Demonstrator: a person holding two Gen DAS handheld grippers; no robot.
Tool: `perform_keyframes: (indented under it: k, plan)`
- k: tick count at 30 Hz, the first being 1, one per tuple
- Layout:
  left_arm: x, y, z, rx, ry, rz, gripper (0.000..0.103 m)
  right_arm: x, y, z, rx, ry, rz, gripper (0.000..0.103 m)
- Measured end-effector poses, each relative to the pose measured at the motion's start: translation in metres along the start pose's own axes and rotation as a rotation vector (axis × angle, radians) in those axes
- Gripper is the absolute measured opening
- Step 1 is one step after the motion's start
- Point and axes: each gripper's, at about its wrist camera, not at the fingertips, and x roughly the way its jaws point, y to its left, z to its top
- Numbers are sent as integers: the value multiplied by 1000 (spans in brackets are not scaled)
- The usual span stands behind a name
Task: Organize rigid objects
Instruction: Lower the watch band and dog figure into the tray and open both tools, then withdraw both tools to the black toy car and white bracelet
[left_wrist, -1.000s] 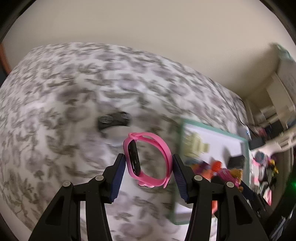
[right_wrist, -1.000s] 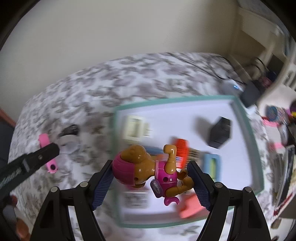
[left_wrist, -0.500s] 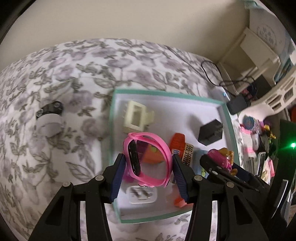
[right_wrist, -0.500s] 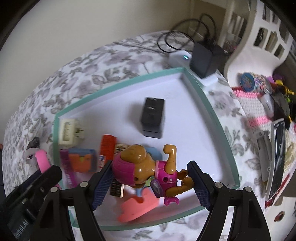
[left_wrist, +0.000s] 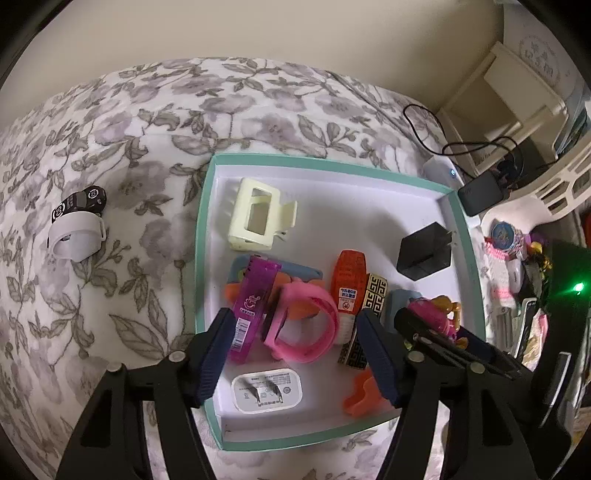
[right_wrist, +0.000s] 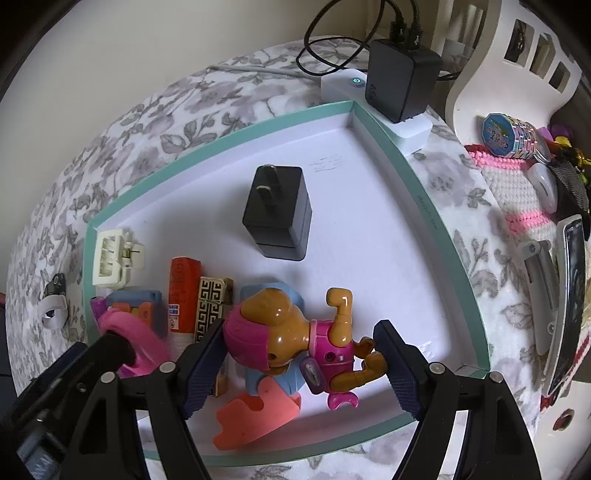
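**Now over the tray: band let go, figure gripped**

Light and springy, the pink wristband (left_wrist: 301, 325) sits low centre between the left hand-held gripper (left_wrist: 295, 354), whose jaws are opening clear of it. The right hand-held gripper (right_wrist: 291, 363) pinches a hard, slick toy figure (right_wrist: 295, 339) head-to-legs. Teal tray (right_wrist: 424, 206) also holds chargers, clip, lighters.

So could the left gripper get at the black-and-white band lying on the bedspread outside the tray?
Probably yes. The band lies alone on the bedspread, nothing over it. The left gripper is opening, its pads clear of the pink watch between them, so it is nearly free.
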Motion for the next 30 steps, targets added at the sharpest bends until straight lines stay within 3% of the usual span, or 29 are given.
perform_keyframes:
  k: [7, 11, 13, 16, 18, 21, 30]
  plan:
    - [-13, 10, 5, -30, -25, -17, 71, -8, 5, 3, -5, -22, 3, 86]
    - [-24, 20, 8, -49, -54, -11, 77, -21, 9, 4, -17, -61, 9, 91]
    - [-29, 30, 11, -69, -73, -6, 84, -28, 12, 5, -23, -85, 17, 101]
    - [-35, 47, 15, -110, -96, 4, 85, -37, 18, 5, -40, -122, 26, 103]
    - [-38, 60, 17, -132, -110, 22, 86, -43, 23, 6, -51, -147, 33, 103]
    - [-46, 85, 21, -168, -141, 78, 97, -51, 31, 7, -54, -180, 64, 103]
    - [-77, 181, 22, -346, -240, 199, 97, -70, 100, 5, -149, -267, 187, 103]
